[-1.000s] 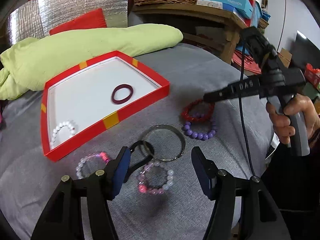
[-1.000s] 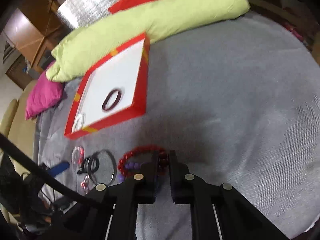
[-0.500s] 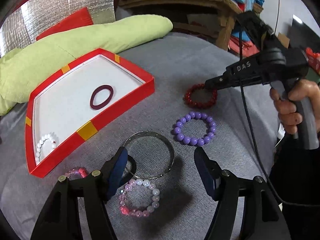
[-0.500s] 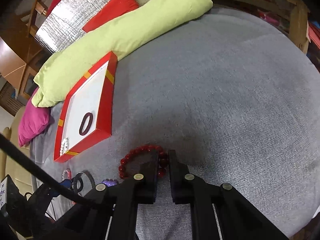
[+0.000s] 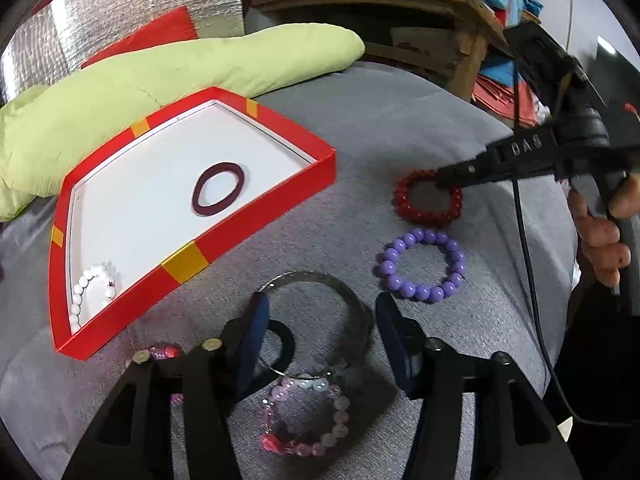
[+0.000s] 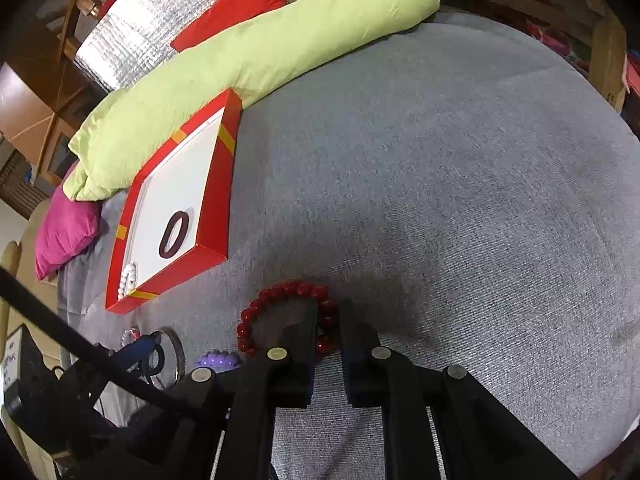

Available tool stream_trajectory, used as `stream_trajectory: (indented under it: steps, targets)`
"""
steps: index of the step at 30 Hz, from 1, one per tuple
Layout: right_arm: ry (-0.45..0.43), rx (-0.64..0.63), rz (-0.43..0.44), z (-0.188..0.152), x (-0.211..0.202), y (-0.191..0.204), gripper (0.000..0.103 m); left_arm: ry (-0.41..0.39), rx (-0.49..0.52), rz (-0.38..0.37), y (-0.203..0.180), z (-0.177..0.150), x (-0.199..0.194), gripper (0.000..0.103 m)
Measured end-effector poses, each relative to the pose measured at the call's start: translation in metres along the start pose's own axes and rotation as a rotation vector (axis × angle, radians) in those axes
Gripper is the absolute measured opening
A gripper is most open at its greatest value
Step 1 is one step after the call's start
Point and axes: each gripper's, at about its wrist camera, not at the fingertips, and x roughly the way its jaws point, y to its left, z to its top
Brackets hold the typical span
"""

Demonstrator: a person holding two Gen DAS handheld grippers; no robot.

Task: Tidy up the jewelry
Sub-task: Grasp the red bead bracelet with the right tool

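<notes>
With my right hand-held gripper (image 6: 329, 322) clamped on the red bead bracelet (image 5: 427, 202) lying on the grey bed cover near the red tray (image 5: 256, 218), and my left hand-held gripper (image 5: 318, 326), just narrowed, apart over the metal bangle (image 5: 356, 304), I should lift straight before carrying it trayward.

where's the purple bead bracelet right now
In the left wrist view the purple bead bracelet lies on the grey cloth, right of centre, just below the red bead bracelet.
</notes>
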Motion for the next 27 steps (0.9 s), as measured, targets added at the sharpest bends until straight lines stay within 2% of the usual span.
stream_trajectory:
  steps: [5, 7, 9, 13, 16, 18, 21, 27]
  targets:
    - [0.002, -0.01, 0.006, 0.0, 0.002, 0.003, 0.023, -0.024, -0.023, 0.012, 0.005, 0.002, -0.006, 0.055]
    - [0.004, -0.017, 0.001, 0.0, 0.003, 0.004, 0.023, -0.022, -0.013, 0.001, 0.003, 0.002, -0.007, 0.056]
    - [0.001, -0.023, -0.003, 0.0, 0.003, 0.005, 0.023, -0.018, -0.007, 0.002, 0.002, 0.001, -0.008, 0.061]
    - [-0.008, -0.054, -0.017, -0.002, 0.004, 0.008, 0.023, -0.012, -0.015, 0.023, 0.004, 0.001, -0.007, 0.061]
    - [-0.02, -0.105, -0.039, -0.004, 0.004, 0.013, 0.022, -0.015, -0.043, 0.017, 0.008, 0.002, -0.006, 0.062]
    - [-0.026, -0.12, -0.055, -0.005, 0.004, 0.014, 0.011, -0.005, -0.048, 0.021, 0.009, 0.002, -0.003, 0.062]
    - [-0.033, -0.121, -0.049, -0.005, 0.003, 0.014, 0.011, 0.016, -0.048, 0.028, 0.009, 0.001, 0.004, 0.062]
    - [-0.045, -0.122, -0.054, -0.005, 0.002, 0.016, 0.011, 0.008, -0.062, 0.022, 0.009, 0.001, 0.003, 0.062]
